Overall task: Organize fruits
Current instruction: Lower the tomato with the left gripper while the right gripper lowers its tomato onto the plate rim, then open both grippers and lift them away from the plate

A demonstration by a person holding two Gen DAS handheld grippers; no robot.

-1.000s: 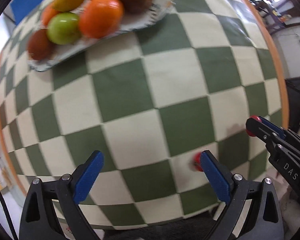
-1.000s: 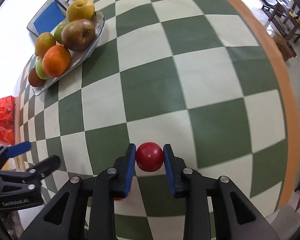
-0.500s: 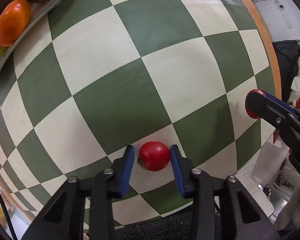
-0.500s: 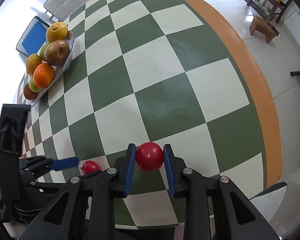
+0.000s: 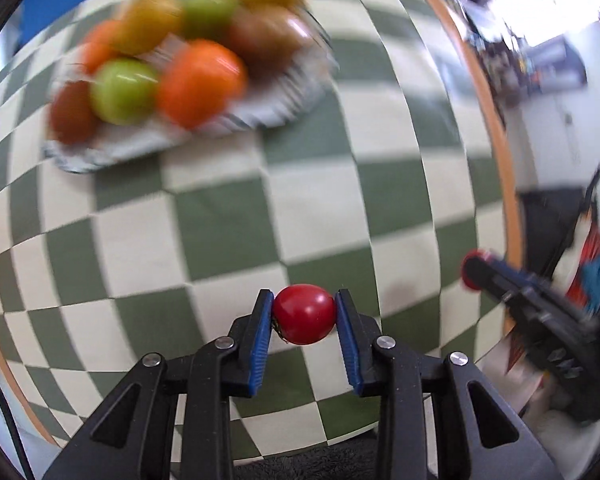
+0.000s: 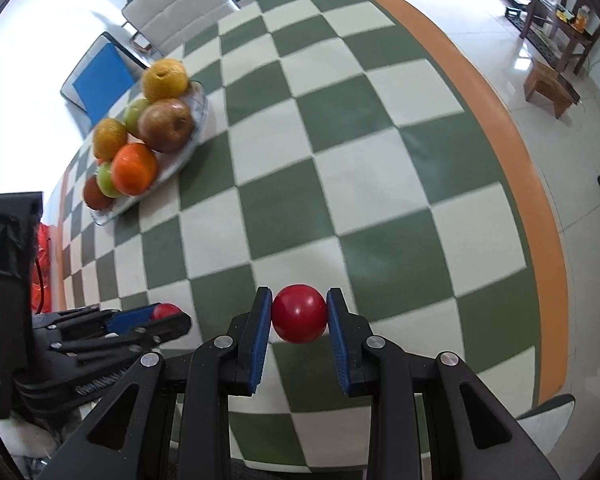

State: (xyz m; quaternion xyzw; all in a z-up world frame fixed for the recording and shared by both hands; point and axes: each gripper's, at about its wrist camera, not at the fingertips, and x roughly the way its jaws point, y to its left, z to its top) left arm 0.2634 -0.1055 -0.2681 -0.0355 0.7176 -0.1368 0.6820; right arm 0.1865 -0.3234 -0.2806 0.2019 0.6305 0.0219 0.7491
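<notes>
Left wrist view: left gripper point(image 5: 304, 314) clamps a red tomato point(image 5: 304, 314), right gripper point(image 6: 299, 314) a red ball-like fruit point(image 6: 299, 314), for carrying to the fruit plate point(image 6: 188, 148) at ten o'clock.

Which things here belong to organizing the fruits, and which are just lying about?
Part of the job:
- left tool gripping a red tomato
- right tool gripping a red ball-shaped fruit
- plate of piled fruit

Lying about:
- blue-seated chair
- wooden stool
- red bag
</notes>
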